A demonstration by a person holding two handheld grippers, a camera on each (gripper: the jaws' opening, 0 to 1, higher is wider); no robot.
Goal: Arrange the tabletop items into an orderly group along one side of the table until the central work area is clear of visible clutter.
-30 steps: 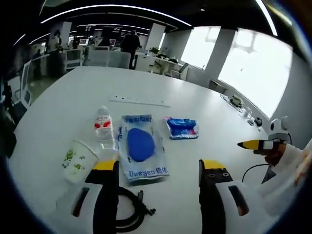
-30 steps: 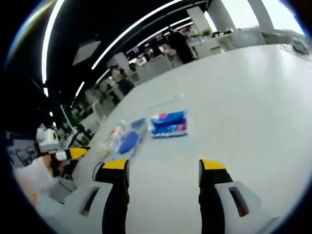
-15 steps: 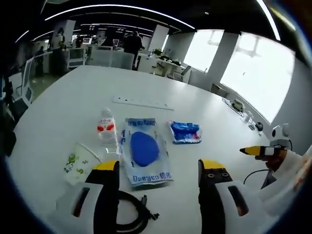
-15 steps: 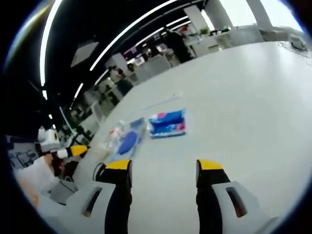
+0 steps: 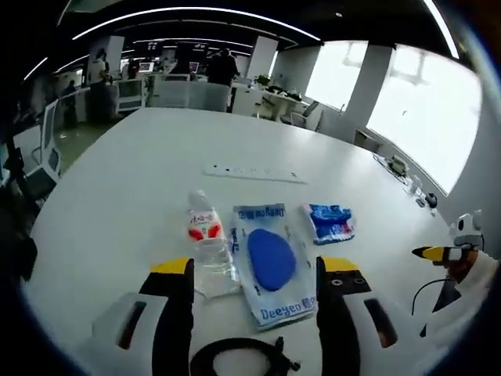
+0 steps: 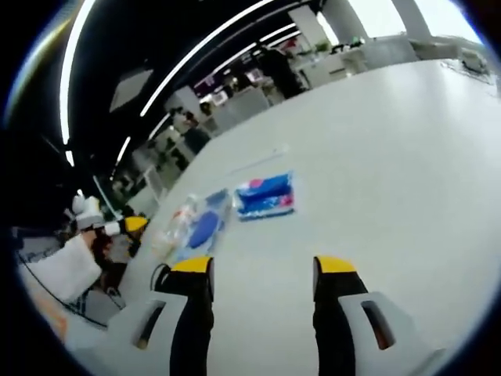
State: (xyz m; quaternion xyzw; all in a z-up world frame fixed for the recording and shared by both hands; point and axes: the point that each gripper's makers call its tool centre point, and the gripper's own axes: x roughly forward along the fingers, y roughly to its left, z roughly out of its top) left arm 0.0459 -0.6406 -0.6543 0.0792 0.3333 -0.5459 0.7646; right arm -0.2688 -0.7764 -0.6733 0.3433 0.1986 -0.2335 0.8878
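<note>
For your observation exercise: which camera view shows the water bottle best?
The left gripper view: the water bottle lies large and central, its red label and cap clear, beside the blue-pad packet. In the right gripper view, the bottle is small, blurred, near the edge.

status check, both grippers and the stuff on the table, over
Left gripper open, empty, above the mask packet. Right gripper open, empty, over bare table. Water bottle, mask packet, blue pack in a row; nothing gripped.

Left gripper [image 5: 252,268]: jaws spread wide, holding nothing.
Right gripper [image 6: 261,266]: jaws apart, holding nothing.
Sleeve [image 6: 64,268]: white, beside the left gripper.
</note>
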